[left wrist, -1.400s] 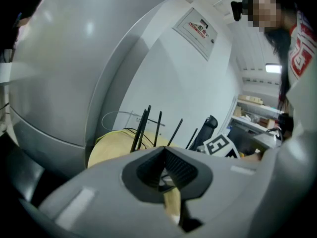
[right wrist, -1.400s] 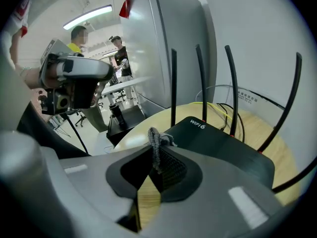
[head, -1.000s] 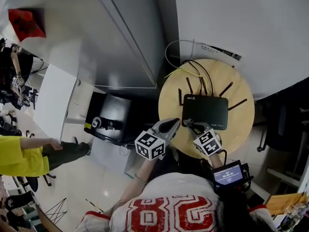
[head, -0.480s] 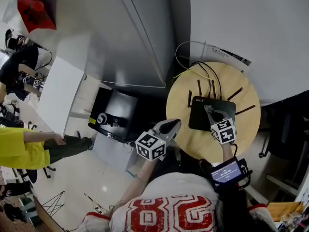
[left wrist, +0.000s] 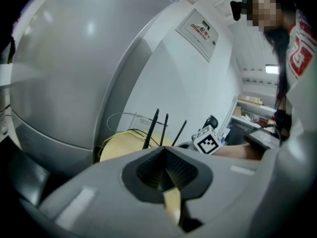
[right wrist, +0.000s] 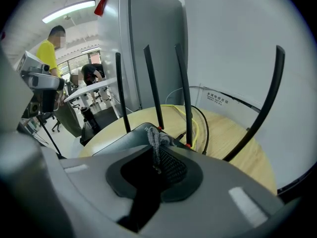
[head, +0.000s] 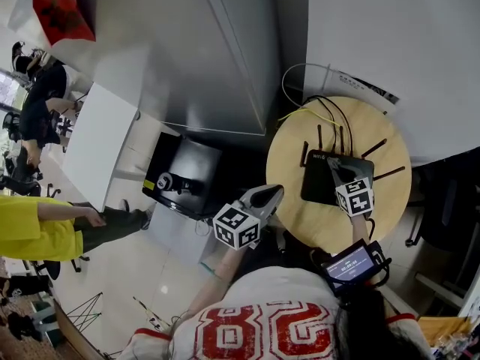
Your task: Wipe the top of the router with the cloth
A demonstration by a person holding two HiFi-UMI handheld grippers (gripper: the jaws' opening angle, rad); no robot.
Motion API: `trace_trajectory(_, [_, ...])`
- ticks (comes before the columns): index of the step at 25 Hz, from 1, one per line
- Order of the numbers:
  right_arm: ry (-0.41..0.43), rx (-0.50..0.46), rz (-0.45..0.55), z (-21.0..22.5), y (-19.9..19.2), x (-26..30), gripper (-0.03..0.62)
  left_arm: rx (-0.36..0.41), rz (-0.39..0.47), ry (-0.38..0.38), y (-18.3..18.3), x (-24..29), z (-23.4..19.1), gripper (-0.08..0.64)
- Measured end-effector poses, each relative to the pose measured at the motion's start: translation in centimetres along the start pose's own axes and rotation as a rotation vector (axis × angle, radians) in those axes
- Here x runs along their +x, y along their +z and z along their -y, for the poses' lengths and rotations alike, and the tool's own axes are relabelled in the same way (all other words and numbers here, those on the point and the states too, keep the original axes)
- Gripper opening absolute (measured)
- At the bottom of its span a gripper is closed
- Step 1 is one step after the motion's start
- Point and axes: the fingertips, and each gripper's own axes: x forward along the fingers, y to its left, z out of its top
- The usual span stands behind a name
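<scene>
Since the earlier frames the right gripper (head: 341, 172) is seen carried from the router's front edge onto its top, its jaws pinched tight on a bunched fold of grey cloth (right wrist: 154, 139); the router (head: 319, 182) lies on the round table (head: 292, 163), antennas (right wrist: 153, 86) upright at its back. The left gripper (head: 262, 196), jaws closed on nothing, is held off the table's near edge. The cloth is judged soft and limp, best held bunched; the router is judged light, smooth and liable to slide, so gentle pressure clear of the thin antennas is advised.

I read only "28", red on the shirt (head: 259, 328), behind the left gripper (head: 268, 194). Print on the router (head: 319, 184): illegible.
</scene>
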Motion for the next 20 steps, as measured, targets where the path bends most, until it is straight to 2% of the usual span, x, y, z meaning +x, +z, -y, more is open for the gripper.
trace_trajectory(5, [0.023,0.018,-0.002,-1.8,-1.0,-0.9,0.037,0.006,-0.011,-0.035,0.2,0.6,0.3,0.0])
trace_trajectory(12, [0.071,0.041,0.005,-4.8,-3.3,-3.0,0.037,0.033,-0.043,-0.128,0.2,2.7,2.2,0.0])
trace_trajectory(20, [0.137,0.023,-0.009,-8.0,-5.5,-5.0,0.037,0.059,-0.068,-0.205,-0.1,5.1,4.5,0.0])
